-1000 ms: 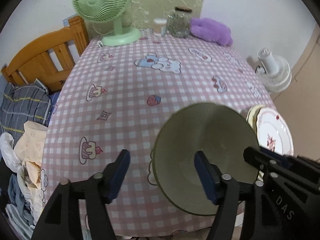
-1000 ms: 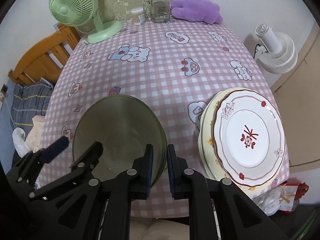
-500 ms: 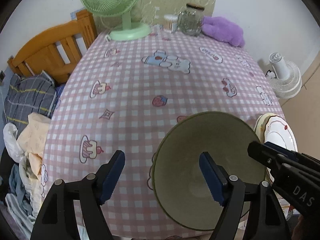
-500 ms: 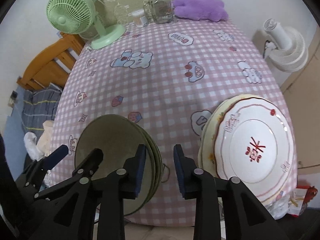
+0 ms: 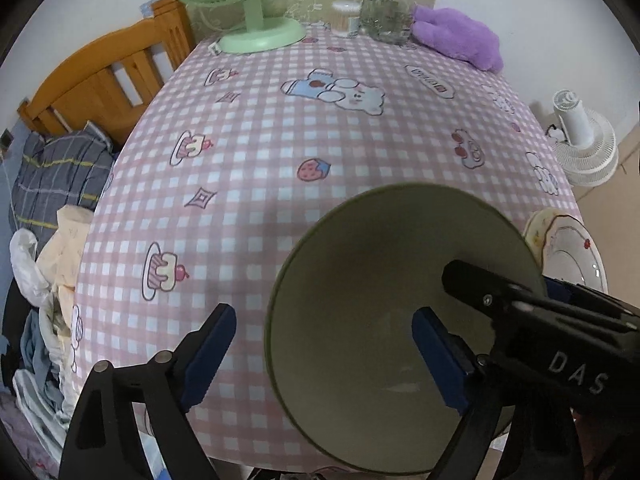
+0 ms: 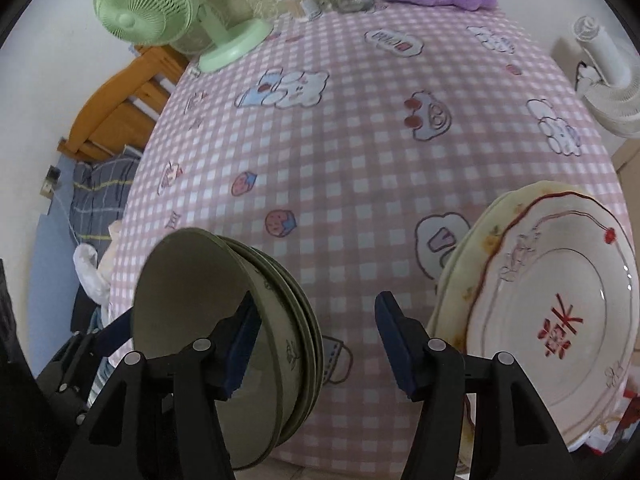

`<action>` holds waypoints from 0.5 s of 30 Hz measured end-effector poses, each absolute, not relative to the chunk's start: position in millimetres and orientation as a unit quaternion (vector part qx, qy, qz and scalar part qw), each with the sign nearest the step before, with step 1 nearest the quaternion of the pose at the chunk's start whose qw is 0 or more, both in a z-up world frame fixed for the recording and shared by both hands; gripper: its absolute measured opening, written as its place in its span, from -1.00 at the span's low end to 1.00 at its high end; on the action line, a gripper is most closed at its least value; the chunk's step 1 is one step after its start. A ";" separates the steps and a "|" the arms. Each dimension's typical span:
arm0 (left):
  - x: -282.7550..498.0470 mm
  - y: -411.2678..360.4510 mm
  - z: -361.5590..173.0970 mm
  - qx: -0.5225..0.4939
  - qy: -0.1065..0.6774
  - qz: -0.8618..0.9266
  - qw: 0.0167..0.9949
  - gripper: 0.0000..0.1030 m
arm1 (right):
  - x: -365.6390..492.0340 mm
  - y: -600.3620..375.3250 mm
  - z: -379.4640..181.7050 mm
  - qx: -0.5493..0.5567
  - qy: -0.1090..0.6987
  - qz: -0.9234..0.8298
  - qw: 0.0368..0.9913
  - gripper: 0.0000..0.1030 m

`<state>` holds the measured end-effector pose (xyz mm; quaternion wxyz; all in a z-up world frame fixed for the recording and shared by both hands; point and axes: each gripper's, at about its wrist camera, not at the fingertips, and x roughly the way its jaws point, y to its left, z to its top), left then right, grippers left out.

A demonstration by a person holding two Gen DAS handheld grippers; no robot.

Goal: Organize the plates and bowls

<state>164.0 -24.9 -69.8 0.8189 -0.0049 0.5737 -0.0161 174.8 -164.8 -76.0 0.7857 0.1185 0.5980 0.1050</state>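
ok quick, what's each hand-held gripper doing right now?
Left hand-held gripper: opening, pads off the green bowl's rim.
Right hand-held gripper: opening, holding nothing.

Both cameras sit just behind their own fingers and look steeply down at the table [image 5: 360, 152], very close. Each one sees the green bowls [image 6: 224, 320], the plates [image 6: 560, 320] and the green fan [image 5: 240, 0] far back.

Olive-green bowls [image 6: 208, 304] are showing beside a white plate [image 6: 560, 320] trimmed in red with red flowers; the tabletop [image 5: 320, 152] is wearing pink-and-white checks with cartoon bears, near a mint-green fan [image 5: 240, 0].
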 end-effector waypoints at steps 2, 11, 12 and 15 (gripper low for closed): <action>165.3 -22.8 -71.6 -0.011 0.575 -0.011 0.818 0.77 | 175.5 -162.7 -81.1 0.115 0.603 0.114 0.782 0.19; 168.0 -18.2 -76.0 -0.016 0.574 -0.010 0.819 0.76 | 181.4 -159.0 -92.8 0.128 0.609 0.141 0.770 -0.12; 168.4 -16.5 -76.7 -0.019 0.575 -0.014 0.818 0.76 | 182.1 -157.0 -93.3 0.131 0.609 0.145 0.769 -0.15; 169.3 -12.0 -79.4 -0.024 0.577 -0.027 0.816 0.76 | 182.7 -153.1 -95.5 0.138 0.612 0.153 0.764 -0.27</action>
